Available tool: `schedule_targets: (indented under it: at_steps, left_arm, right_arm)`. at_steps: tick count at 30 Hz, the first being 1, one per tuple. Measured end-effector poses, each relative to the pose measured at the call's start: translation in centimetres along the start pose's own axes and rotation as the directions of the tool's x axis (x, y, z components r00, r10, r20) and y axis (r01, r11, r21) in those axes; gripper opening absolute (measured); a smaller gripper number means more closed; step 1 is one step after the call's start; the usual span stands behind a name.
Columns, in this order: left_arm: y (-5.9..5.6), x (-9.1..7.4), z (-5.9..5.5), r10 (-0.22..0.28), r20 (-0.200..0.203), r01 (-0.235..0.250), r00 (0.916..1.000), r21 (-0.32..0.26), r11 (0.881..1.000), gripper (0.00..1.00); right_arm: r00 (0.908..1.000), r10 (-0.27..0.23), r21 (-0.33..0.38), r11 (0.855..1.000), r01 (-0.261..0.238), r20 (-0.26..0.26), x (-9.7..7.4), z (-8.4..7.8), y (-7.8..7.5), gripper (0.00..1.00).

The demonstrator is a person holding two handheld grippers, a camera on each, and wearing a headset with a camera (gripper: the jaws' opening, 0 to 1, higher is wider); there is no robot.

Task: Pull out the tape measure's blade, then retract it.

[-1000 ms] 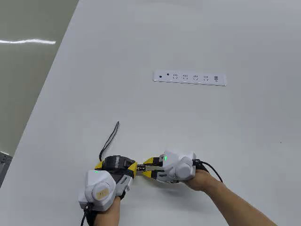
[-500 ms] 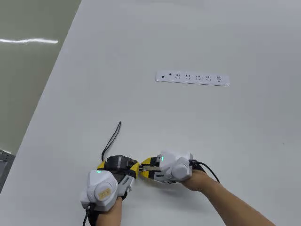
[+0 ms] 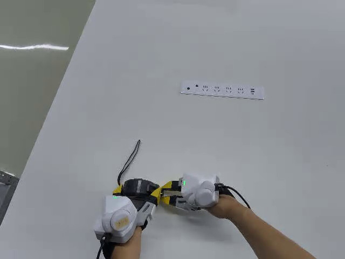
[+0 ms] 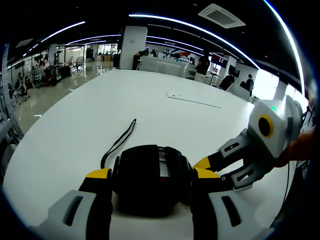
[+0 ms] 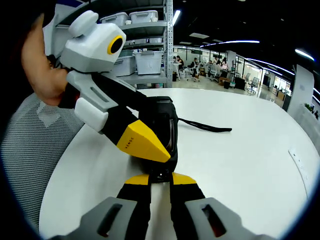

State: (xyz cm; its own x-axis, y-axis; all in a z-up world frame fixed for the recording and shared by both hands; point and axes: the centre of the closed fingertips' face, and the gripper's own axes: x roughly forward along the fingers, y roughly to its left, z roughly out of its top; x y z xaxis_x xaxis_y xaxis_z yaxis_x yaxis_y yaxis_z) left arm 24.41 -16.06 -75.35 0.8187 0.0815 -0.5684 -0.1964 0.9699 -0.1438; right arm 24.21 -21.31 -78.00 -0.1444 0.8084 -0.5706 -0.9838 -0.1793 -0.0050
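A black tape measure [image 3: 137,188] lies on the white table near the front edge, its black wrist strap [image 3: 128,160] trailing away. My left gripper [image 3: 136,197] is shut on the tape measure's case [image 4: 149,177], yellow-tipped fingers [image 4: 98,174] pressing both sides. My right gripper [image 3: 161,192] comes from the right and meets the case's end. In the right gripper view its fingers [image 5: 137,181] are closed together at the case's lower edge [image 5: 159,172], where the blade's tip sits; the tip itself is too small to make out.
A white power strip [image 3: 222,89] lies flat farther back on the table [image 3: 215,140]. The table's left edge [image 3: 51,108] drops to a grey floor. In the right gripper view, shelves with plastic bins [image 5: 147,62] stand behind.
Both grippers stay at the tape measure with the same hold. The head camera has shifted slightly, so everything sits a little more to the right.
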Motion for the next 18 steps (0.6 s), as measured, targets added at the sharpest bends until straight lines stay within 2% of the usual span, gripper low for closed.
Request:
schedule_targets:
  at_steps: [11, 18]
  left_arm:
    - [-0.36, -0.13, -0.14, -0.021, -0.009, 0.021, 0.9997, 0.058, 0.998, 0.61]
    - [-0.41, -0.17, -0.11, -0.020, -0.010, 0.021, 0.9997, 0.067, 0.998, 0.61]
  right_arm:
    - [0.9997, -0.004, 0.001, 1.000, 0.004, -0.024, 0.27, -0.41, 0.25, 0.13]
    - [0.9996, -0.013, -0.008, 1.000, 0.013, -0.026, 0.40, -0.57, 0.15, 0.14]
